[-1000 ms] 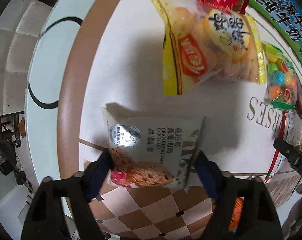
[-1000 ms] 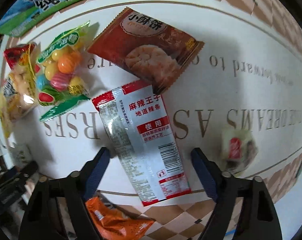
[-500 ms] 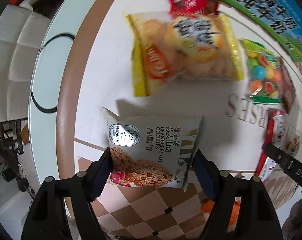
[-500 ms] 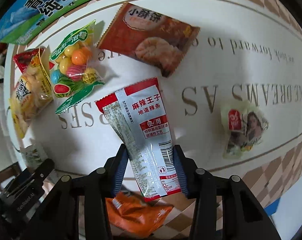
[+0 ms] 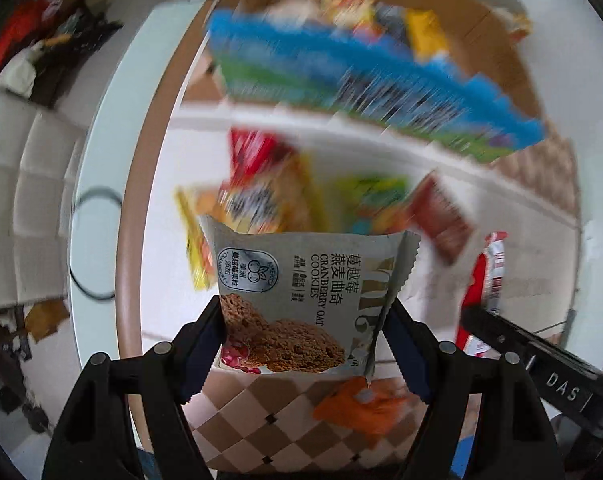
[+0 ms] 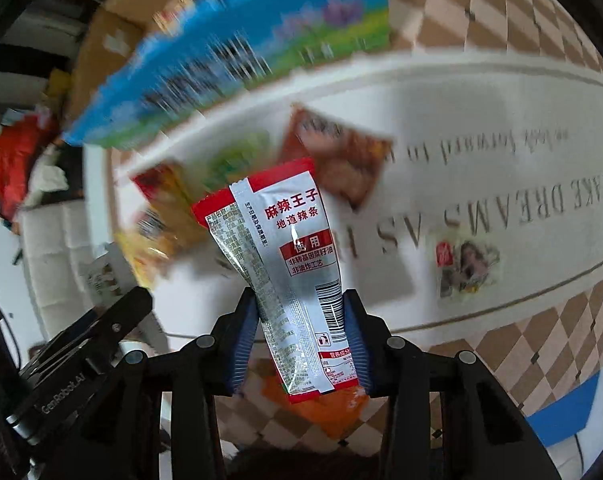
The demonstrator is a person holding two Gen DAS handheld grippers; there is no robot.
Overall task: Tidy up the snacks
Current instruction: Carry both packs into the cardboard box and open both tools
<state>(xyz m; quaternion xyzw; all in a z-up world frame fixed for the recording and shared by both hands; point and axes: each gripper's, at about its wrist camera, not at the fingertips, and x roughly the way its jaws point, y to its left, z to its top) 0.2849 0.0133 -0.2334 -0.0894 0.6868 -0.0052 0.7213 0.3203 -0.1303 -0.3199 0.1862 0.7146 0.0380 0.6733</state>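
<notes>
Holding two light, crinkly packets clear of the table point(image 6: 481, 92), I am treating both as soft film that could slide out if I swing hard. The larger is the cookie packet point(image 5: 301, 280): grey-white, printed with cranberry oat cookies, puffy, its contents probably brittle. My left gripper point(image 5: 305, 344) is pinching it across its lower half at a middling spread, pads on both side edges, which is keeping pressure off the biscuits. The smaller is the spicy strip packet point(image 6: 289, 264): narrow, silver with red ends, limp and glossy, so likely slippery. My right gripper point(image 6: 301, 344) has just been closing and is now clamping its lower part almost shut. Both are hanging above the table's chequered near edge; the rest is blurring.
</notes>
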